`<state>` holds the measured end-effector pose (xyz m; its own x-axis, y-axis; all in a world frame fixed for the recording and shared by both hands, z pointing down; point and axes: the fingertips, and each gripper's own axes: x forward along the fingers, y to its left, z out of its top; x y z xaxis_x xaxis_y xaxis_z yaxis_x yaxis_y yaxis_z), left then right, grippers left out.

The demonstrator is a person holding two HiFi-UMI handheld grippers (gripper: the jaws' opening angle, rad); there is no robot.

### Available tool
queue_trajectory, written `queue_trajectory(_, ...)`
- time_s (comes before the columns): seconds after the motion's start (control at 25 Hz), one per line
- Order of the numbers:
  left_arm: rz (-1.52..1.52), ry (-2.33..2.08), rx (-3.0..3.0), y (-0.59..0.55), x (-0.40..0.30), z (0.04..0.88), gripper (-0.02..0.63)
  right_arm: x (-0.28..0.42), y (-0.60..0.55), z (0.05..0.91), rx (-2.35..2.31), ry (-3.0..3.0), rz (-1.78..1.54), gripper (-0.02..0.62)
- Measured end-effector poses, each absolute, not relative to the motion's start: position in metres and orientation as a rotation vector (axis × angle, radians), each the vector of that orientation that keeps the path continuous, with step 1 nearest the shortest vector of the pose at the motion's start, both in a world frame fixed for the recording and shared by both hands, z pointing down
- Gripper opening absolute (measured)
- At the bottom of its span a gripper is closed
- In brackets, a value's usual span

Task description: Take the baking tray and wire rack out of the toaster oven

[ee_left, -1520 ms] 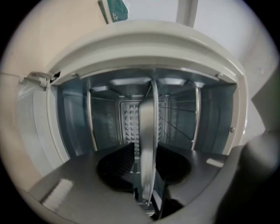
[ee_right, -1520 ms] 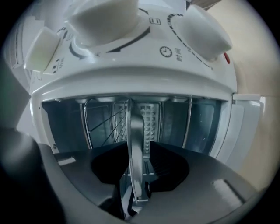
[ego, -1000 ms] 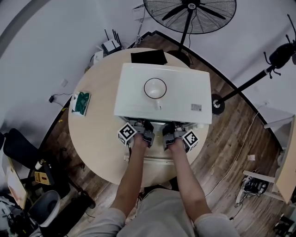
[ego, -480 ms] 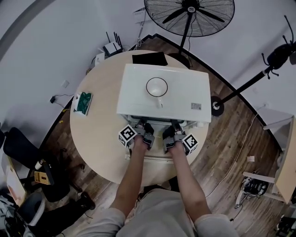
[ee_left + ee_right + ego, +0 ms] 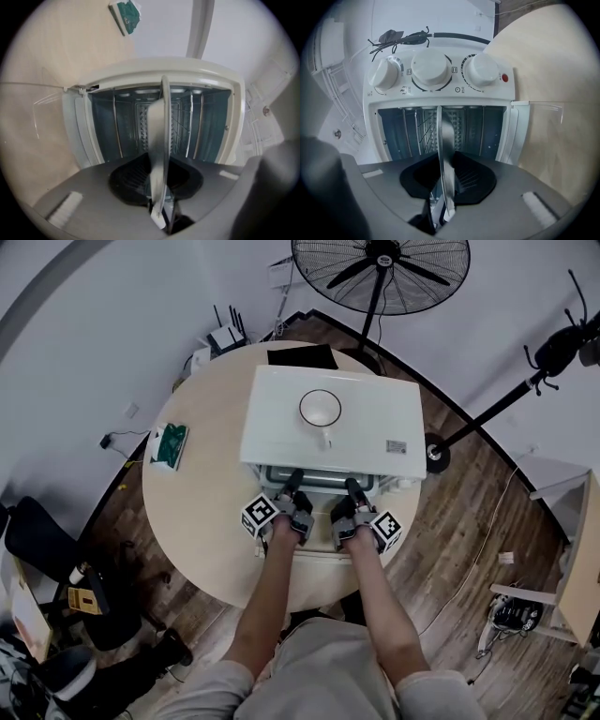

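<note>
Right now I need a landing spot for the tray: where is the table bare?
The widest bare patch is on the table's left, between the toaster oven and the green packet, down to the near edge. Right of the oven only a narrow strip. Crowded in front: the open door and the baking tray.

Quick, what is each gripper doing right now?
Left gripper: jaws have just been closing, now clamped on the baking tray edge.
Right gripper: closed on the same baking tray edge.
</note>
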<state>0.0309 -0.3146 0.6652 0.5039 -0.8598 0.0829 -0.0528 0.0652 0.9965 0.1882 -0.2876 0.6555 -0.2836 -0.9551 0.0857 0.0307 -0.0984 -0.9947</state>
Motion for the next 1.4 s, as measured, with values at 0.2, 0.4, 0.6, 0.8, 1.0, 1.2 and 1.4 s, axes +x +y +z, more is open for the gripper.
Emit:
queue_trajectory(0.2,-0.732,-0.854,1.387,-0.303,0.031,0.667,0.129,0.188,-0.274,0.660,-1.120,1.315,-1.522,0.071)
queue_trajectory(0.4,-0.721,-0.844,1.389,-0.292,0.030,0.666,0.129,0.187,-0.261,0.659,-1.138,1.302,-1.531,0.071)
queue_trajectory(0.6,-0.722,-0.834,1.396,-0.283,0.028,0.663,0.129,0.186,-0.252,0.657,-1.127,1.321,-1.515,0.072)
queue_trajectory(0.8,-0.707,-0.833,1.393,-0.268,0.028,0.666,0.127,0.185,-0.237,0.660,-1.137,1.308,-1.535,0.072)
queue_trajectory(1.0,-0.704,-0.829,1.402,-0.261,0.026,0.663,0.127,0.183,-0.230,0.655,-1.133,1.323,-1.542,0.072)
queue_trajectory(1.2,-0.698,-0.829,1.396,-0.251,0.026,0.664,0.127,0.181,-0.220,0.655,-1.114,1.318,-1.548,0.072)
queue_trajectory(1.4,-0.680,-0.831,1.401,-0.241,0.028,0.664,0.127,0.183,-0.210,0.656,-1.116,1.317,-1.548,0.072)
